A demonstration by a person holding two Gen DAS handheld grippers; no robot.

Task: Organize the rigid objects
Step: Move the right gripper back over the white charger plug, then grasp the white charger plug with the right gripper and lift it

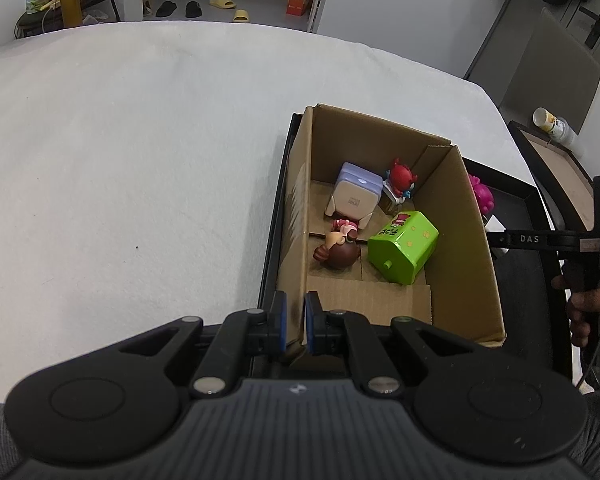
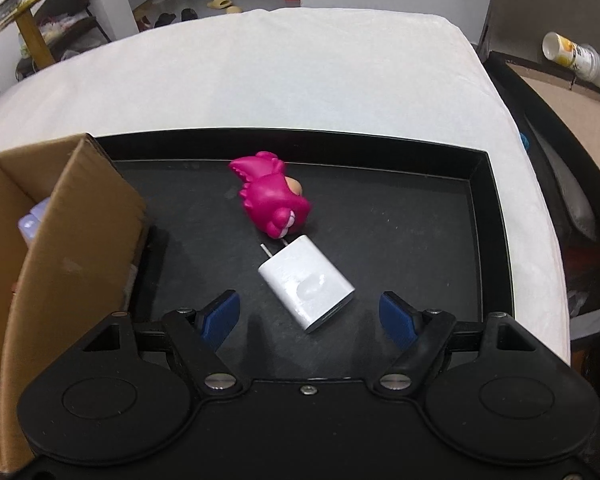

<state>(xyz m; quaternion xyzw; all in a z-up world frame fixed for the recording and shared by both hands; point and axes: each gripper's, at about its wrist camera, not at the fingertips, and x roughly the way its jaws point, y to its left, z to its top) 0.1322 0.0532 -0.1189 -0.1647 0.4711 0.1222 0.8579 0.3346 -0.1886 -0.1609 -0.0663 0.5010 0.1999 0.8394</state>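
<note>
Left gripper (image 1: 296, 322) pinches the near wall of the box (image 1: 466, 240), jaws pressed tight. Right gripper (image 2: 310, 318) spread wide, nothing between pads, just over the white charger (image 2: 306, 282) on the black tray (image 2: 496, 216). Pink toy (image 2: 272, 198) touches charger's prongs; bare tray floor right of the charger.

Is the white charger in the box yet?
No. The charger lies flat on the black tray, outside the box.

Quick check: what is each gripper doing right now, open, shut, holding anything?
Left gripper: shut on the near wall of the cardboard box.
Right gripper: open, holding nothing, with the white charger lying between its fingers on the black tray.
</note>
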